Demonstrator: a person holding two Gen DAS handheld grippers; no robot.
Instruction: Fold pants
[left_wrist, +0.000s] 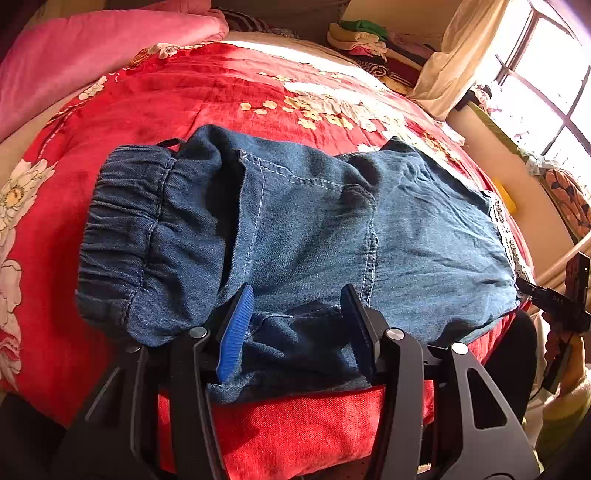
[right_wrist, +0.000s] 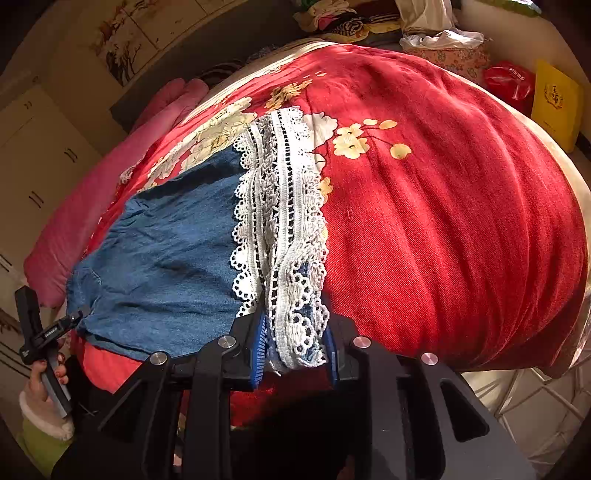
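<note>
Blue denim pants (left_wrist: 295, 221) lie folded lengthwise across a red flowered bed cover (left_wrist: 184, 96). Their elastic waistband (left_wrist: 122, 236) is at the left, and the white lace hem (right_wrist: 280, 221) is at the leg end. My left gripper (left_wrist: 299, 325) straddles the near edge of the denim by the seat. Its blue pads (left_wrist: 236, 332) stand apart from the cloth, so it is open. My right gripper (right_wrist: 295, 350) is shut on the bunched lace hem at the bed's near edge. The denim (right_wrist: 166, 258) stretches off to the left of it.
A pink blanket (left_wrist: 92, 48) lies at the bed's far left. Stacked clothes (left_wrist: 369, 40) sit beyond the bed, near a bright window (left_wrist: 546, 74). A red bag (right_wrist: 509, 81) and a yellow box (right_wrist: 557, 99) stand at the far right. A hand (right_wrist: 40, 384) grips the left tool's handle.
</note>
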